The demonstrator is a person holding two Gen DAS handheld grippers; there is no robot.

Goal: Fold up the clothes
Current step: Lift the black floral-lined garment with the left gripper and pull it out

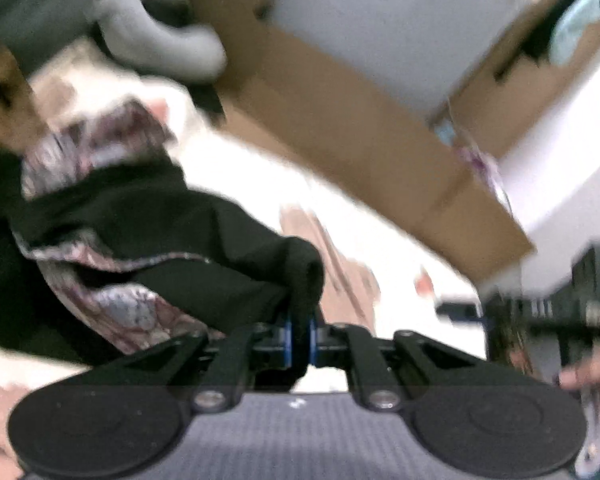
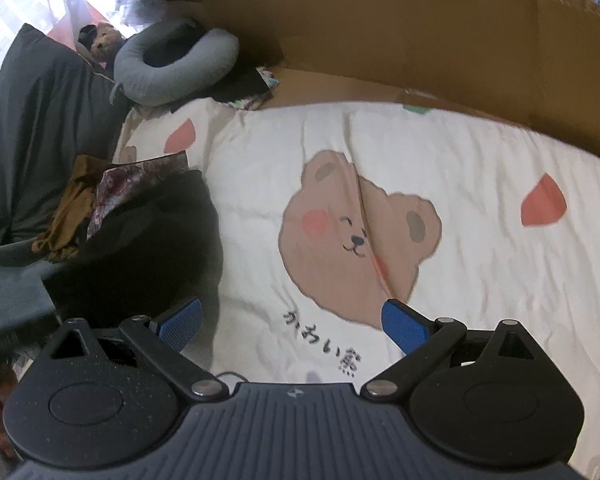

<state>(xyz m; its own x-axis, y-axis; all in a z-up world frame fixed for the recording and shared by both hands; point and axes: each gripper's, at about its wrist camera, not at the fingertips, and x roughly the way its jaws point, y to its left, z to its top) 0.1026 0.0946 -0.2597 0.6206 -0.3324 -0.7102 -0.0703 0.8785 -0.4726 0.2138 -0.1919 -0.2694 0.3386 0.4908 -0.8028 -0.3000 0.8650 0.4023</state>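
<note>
Black garment, gripped at one end, lying on a bed.

Left gripper point(image 1: 300, 330) had its fingers pinched shut on a bunched end of the black garment point(image 1: 172, 232); its length ran away leftward, patterned lining exposed. Right gripper point(image 2: 290, 320) hung with fingers spread wide, holding nothing, above the bear-print quilt point(image 2: 480, 240), bare rightward. Cardboard wall point(image 2: 380, 40) bounded the far edge.
</note>
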